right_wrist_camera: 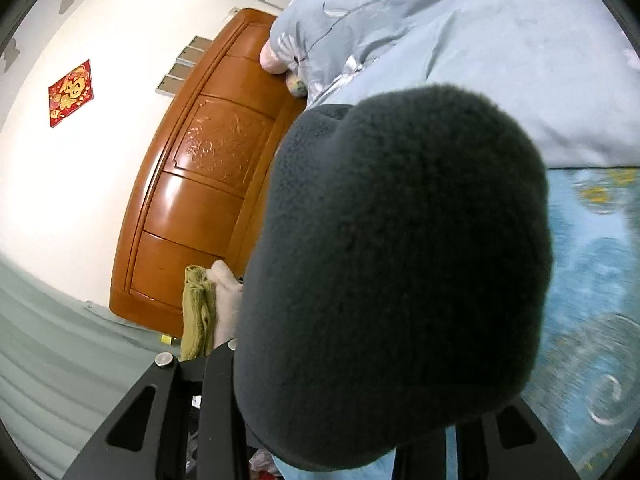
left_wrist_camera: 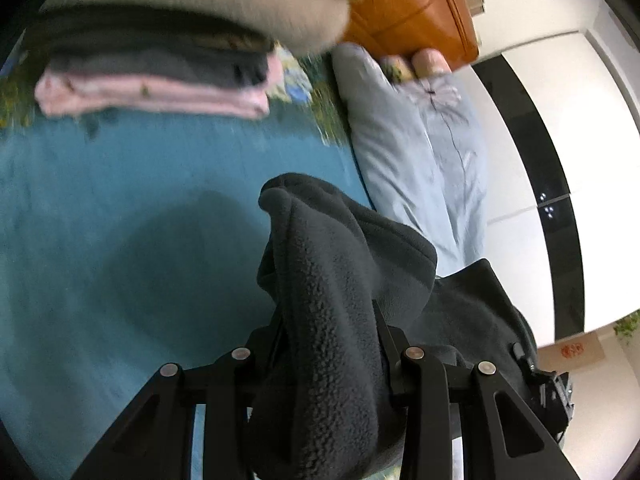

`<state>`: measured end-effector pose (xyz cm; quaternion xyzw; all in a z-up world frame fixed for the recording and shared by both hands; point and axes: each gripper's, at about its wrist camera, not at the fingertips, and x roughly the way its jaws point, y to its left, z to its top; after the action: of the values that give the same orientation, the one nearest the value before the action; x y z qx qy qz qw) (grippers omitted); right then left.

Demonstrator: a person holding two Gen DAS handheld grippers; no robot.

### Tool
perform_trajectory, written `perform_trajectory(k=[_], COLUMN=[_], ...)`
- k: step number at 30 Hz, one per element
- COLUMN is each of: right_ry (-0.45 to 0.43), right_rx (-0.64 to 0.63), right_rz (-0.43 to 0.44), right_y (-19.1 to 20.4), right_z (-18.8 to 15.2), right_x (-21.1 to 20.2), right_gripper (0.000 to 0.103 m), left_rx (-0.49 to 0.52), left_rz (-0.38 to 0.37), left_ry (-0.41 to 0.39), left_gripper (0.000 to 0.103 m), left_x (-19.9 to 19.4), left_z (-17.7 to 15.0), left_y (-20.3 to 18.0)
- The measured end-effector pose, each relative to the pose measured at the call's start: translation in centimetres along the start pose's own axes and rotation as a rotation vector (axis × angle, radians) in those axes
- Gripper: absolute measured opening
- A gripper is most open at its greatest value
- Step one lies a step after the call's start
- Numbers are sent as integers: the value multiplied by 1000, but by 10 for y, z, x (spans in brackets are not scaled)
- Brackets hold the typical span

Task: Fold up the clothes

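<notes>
Both grippers, left (left_wrist_camera: 328,344) and right (right_wrist_camera: 360,360), have jaws clamped on a dark fleece (left_wrist_camera: 332,280) lifted above the blue bed (left_wrist_camera: 100,220), apparently mid-fold; next, lay it flat near the far stack (left_wrist_camera: 160,76).

A stack (left_wrist_camera: 156,68) of folded clothes lies on the bed (left_wrist_camera: 120,220), seemingly near the headboard (left_wrist_camera: 416,8); a pillow (left_wrist_camera: 416,140) lies right of it.

Left tongs (left_wrist_camera: 328,344): matte black angular linkage arms, round silver pivot pins, triangular cut-outs. Right tongs (right_wrist_camera: 352,364): same black build, silver pins.
</notes>
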<state>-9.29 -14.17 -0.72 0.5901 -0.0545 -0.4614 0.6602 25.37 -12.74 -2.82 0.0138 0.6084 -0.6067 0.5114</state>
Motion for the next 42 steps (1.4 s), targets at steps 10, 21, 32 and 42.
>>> perform_trajectory(k=[10,21,32,42], right_ry=[144,137,-56,169], right_rx=[202,328,186,-336], right_rz=[-167,-113,-302,-390], right_y=[-112,-155,-109,-57], right_z=[-42,-76,-39,-88], right_x=[44,14,-55,-9], right_gripper=[38,52,58,62], left_rx=[-99,-249,-98,148], left_rz=[93,71,146,201], left_ry=[108,105,-38,101], left_gripper=[39,57,60,64], left_x=[36,9,-53,0], left_z=[-23,-38,-34,-79], left_y=[72,100,50,-9])
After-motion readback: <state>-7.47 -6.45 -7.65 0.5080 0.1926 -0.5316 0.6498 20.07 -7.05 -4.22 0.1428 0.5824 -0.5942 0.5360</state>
